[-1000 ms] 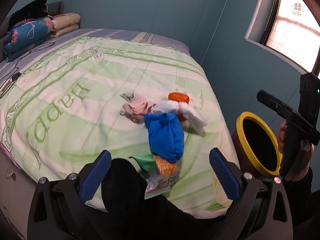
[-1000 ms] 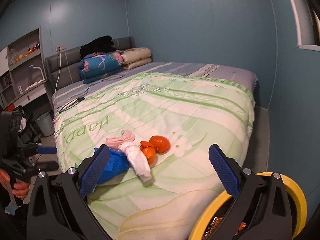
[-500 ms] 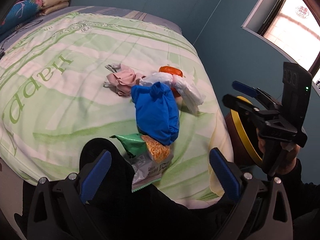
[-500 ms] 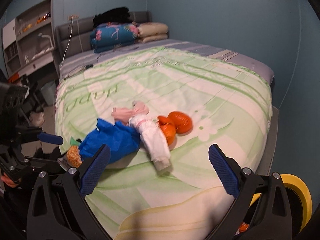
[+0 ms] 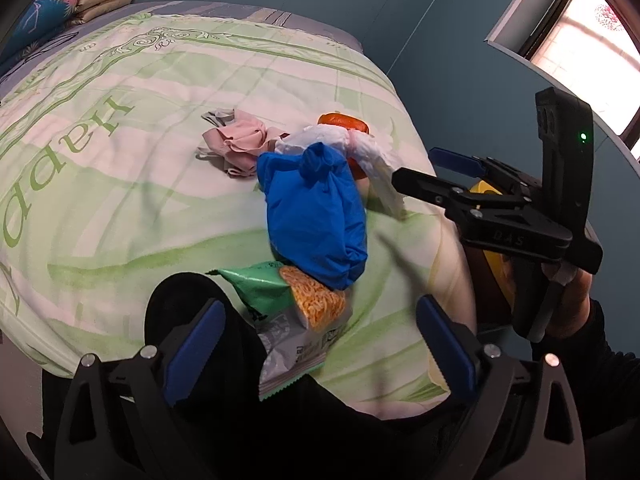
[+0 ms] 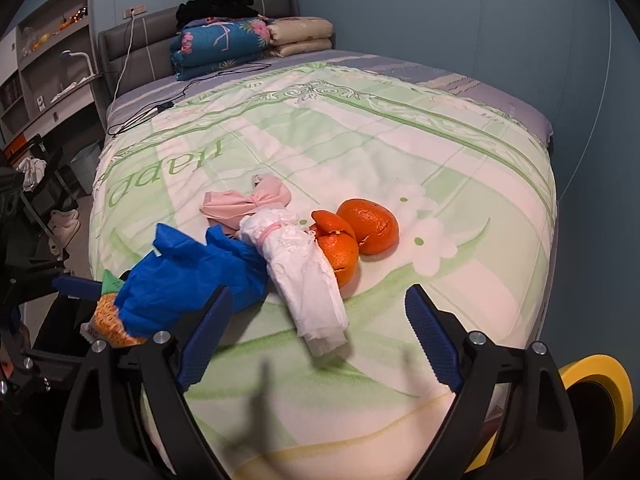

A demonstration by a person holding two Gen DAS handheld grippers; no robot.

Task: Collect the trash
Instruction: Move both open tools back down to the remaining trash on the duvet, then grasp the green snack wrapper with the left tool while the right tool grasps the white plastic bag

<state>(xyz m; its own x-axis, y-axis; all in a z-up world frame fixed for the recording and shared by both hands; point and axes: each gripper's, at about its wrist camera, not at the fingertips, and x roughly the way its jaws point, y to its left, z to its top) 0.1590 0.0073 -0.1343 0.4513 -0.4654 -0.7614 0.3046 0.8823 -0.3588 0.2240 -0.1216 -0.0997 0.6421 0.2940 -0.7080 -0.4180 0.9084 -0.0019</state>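
Left wrist view: the left gripper (image 5: 316, 340) hangs wide and empty just short of a snack wrapper (image 5: 298, 336) lying at the bed edge, likely its pick. Beyond sit a blue bag (image 5: 316, 216) and pink cloth (image 5: 240, 146) on the green quilt (image 5: 120, 168).

Right wrist view: the right gripper (image 6: 316, 334) is closing, nothing between its jaws; a white tissue bundle (image 6: 308, 280) lies just ahead, orange peels (image 6: 360, 232) beyond. The yellow-rimmed bin (image 6: 600, 384) stands low to its right, by the teal wall
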